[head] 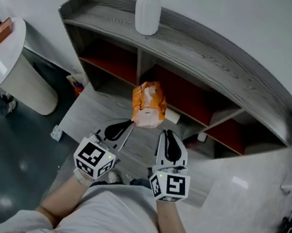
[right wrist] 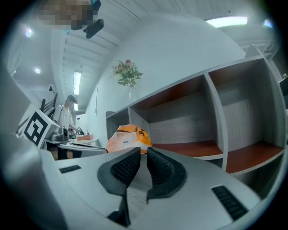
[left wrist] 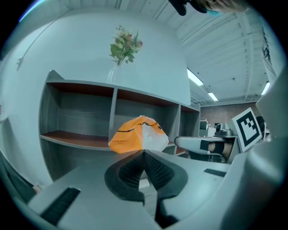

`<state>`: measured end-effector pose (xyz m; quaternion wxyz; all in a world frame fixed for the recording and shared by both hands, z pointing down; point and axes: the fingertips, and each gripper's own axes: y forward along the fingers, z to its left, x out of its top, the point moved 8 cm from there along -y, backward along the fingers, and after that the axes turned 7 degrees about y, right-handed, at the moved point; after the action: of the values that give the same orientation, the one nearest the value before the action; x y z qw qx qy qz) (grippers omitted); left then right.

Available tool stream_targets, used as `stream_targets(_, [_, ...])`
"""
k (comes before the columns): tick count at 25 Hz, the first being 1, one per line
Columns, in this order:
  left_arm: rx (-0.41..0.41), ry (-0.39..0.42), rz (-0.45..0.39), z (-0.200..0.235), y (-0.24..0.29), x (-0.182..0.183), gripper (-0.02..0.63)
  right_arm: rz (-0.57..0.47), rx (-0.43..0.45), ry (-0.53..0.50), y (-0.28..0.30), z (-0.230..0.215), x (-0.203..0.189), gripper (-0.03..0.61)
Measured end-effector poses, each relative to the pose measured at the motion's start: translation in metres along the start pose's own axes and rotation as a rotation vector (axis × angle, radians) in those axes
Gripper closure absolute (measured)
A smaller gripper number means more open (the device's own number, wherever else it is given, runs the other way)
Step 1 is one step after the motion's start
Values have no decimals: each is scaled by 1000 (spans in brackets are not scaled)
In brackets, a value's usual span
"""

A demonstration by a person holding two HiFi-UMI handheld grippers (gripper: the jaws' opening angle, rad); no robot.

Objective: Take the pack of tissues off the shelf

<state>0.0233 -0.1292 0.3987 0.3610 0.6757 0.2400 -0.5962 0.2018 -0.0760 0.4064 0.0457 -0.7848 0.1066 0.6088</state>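
The pack of tissues [head: 149, 104], orange and white, hangs in the air in front of the grey shelf unit [head: 210, 57], level with its middle compartment. My left gripper [head: 131, 123] is shut on the pack's lower left edge. In the left gripper view the pack [left wrist: 135, 137] rises just beyond the closed tips of that gripper [left wrist: 143, 152]. My right gripper [head: 166, 133] sits beside it on the right, jaws a narrow slit apart with nothing between them. In the right gripper view this gripper [right wrist: 143, 149] points past the pack [right wrist: 128, 137], which lies to its left.
A white vase [head: 147, 12] with greenery stands on the shelf top. The compartments have red-brown floors; a small white item [head: 172, 116] lies in the middle one. A round white table [head: 3, 63] with an orange box [head: 1, 33] stands at the left.
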Motion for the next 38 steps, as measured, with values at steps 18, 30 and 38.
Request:
stream_targets(18, [430, -68, 35, 64, -163, -34, 597, 93, 372, -1, 58, 126, -35, 545])
stream_targets(30, [746, -165, 74, 89, -257, -64, 597, 198, 695, -40, 103, 223, -60, 545])
stream_targets(38, [878, -193, 77, 94, -287, -70, 597, 234, 840, -76, 116, 260, -70, 545])
